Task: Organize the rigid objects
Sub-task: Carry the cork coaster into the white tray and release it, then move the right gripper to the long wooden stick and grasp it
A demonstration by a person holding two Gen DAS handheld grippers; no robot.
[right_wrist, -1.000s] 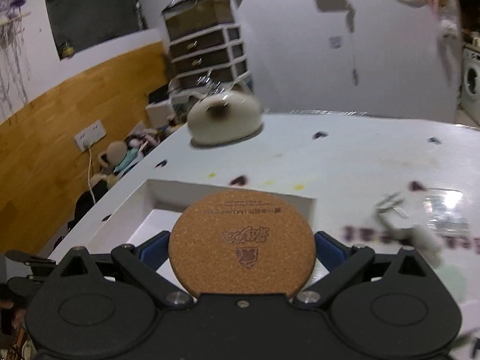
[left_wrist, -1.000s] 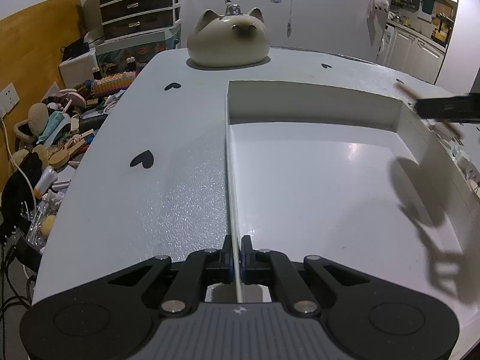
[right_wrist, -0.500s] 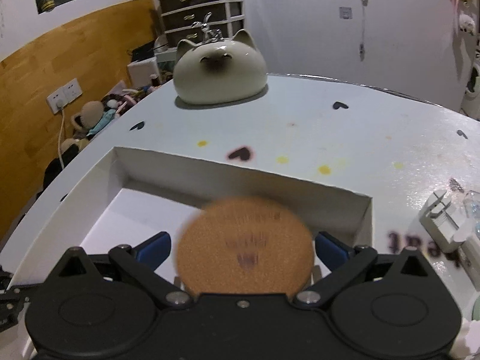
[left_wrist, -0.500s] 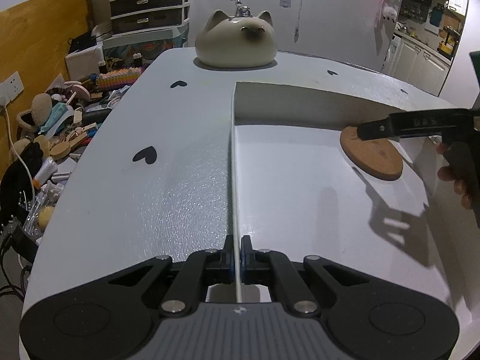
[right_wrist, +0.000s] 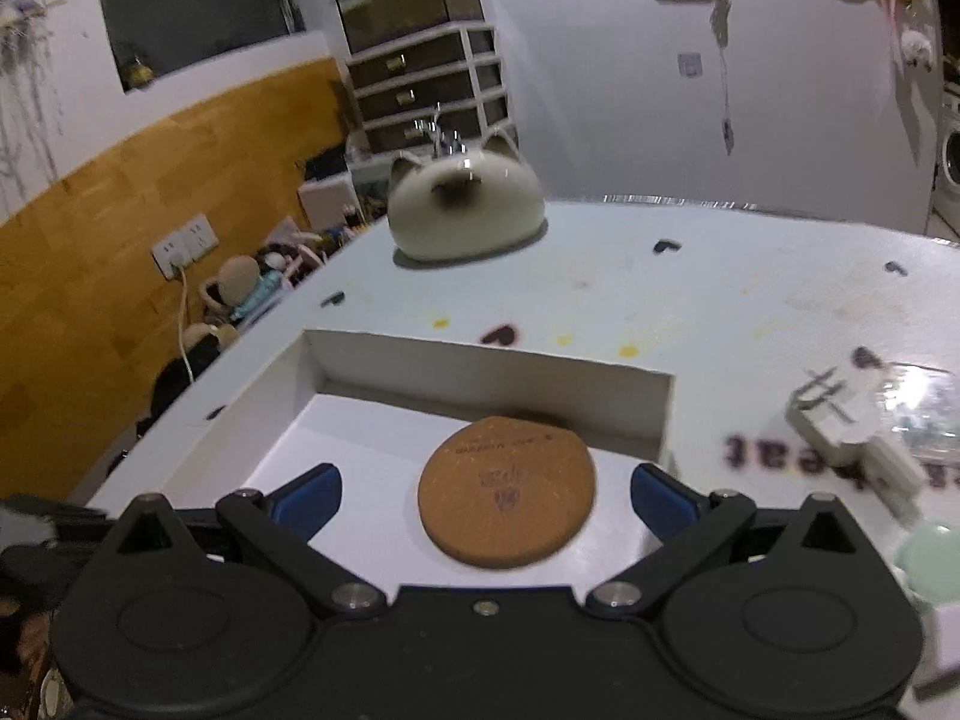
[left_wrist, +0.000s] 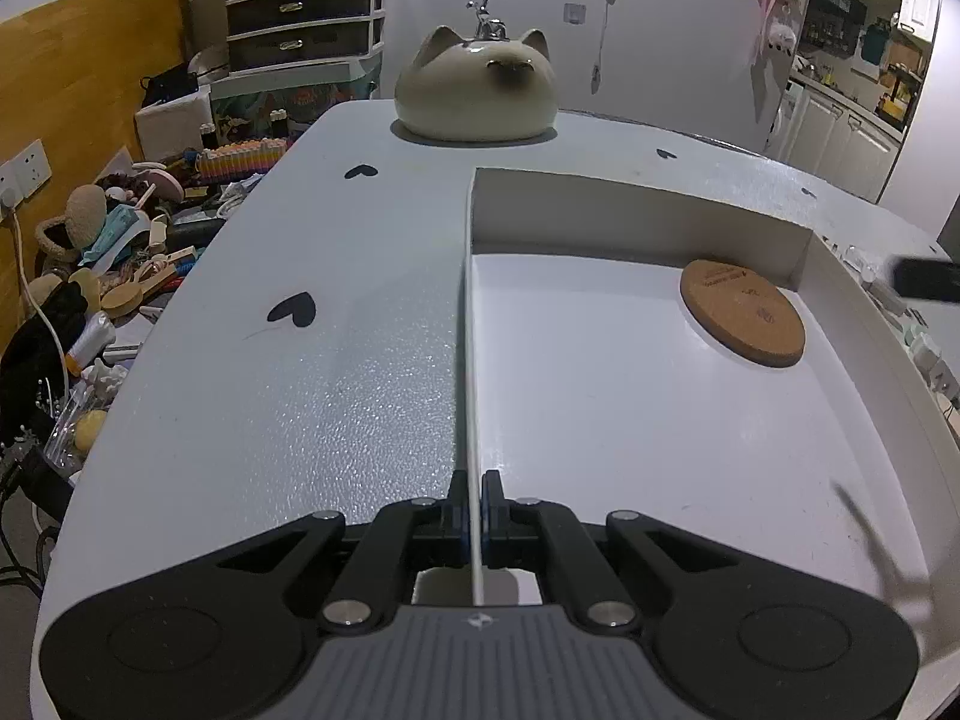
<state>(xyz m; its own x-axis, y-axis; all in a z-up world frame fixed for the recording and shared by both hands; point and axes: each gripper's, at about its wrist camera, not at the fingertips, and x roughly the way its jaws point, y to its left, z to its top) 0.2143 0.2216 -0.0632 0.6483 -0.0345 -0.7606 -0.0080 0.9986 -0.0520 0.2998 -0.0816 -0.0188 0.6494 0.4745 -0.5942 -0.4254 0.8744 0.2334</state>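
Note:
A round cork coaster (left_wrist: pixel 743 320) lies flat in the far right corner of the white box (left_wrist: pixel 630 222); it also shows in the right wrist view (right_wrist: pixel 507 498). My left gripper (left_wrist: pixel 474 510) is shut on the box's thin left wall (left_wrist: pixel 467 360) at the near end. My right gripper (right_wrist: pixel 486 495) is open and empty, above and behind the coaster, with its blue pads (right_wrist: pixel 309 495) on either side of it. Its tip shows blurred at the right edge of the left wrist view (left_wrist: pixel 924 279).
A cat-shaped ceramic pot (left_wrist: pixel 477 93) stands at the table's far end. Small white and clear items (right_wrist: pixel 858 438) lie on the table right of the box. Clutter (left_wrist: pixel 120 276) fills the floor to the left, with drawers (left_wrist: pixel 300 6) behind.
My right gripper carried the coaster over the box, lowered it into the far right corner, opened and let go. It has pulled back. The left gripper has kept its hold on the wall.

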